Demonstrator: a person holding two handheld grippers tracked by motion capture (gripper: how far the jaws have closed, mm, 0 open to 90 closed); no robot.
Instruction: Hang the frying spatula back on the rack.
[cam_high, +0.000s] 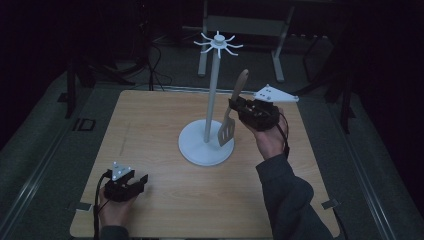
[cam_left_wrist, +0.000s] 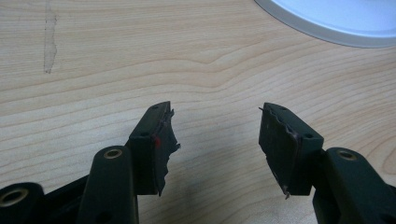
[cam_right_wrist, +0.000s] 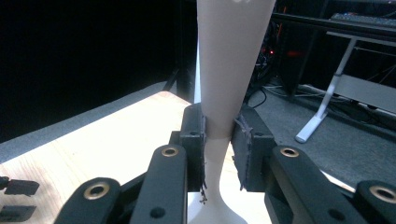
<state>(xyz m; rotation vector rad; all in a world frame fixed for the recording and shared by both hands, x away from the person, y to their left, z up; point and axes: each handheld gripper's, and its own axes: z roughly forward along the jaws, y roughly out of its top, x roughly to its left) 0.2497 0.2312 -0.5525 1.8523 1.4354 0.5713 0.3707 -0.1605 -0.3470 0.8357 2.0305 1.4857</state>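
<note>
From above, the right gripper (cam_high: 235, 107) holds a pale wooden slotted spatula (cam_high: 231, 118) by the narrow part of its handle, just beside the tall white stand with a round base and a crown of hooks at the top (cam_high: 214, 95). The spatula is nearly upright, blade down and handle end up, which looks to me like the way to bring its top toward the hooks (cam_high: 218, 42) (they sit well above it, so there is height left to gain). The blade hangs over the stand's base without visibly resting on it. The left gripper (cam_high: 141, 181) sits low at the near left corner of the light wooden table (cam_high: 150, 120), well apart from the stand, apparently parked so it stays out of the way.

In the left gripper view, the two black jaws stand wide apart with nothing between them, only bare tabletop beneath, and the rim of the stand's white base (cam_left_wrist: 327, 23) crosses the far corner.

In the right gripper view, the jaws are clamped from both sides on the spatula's handle (cam_right_wrist: 231, 70), which widens upward out of the grip. Holding it at the waist probably keeps the wider end from slipping down through the pads.
</note>
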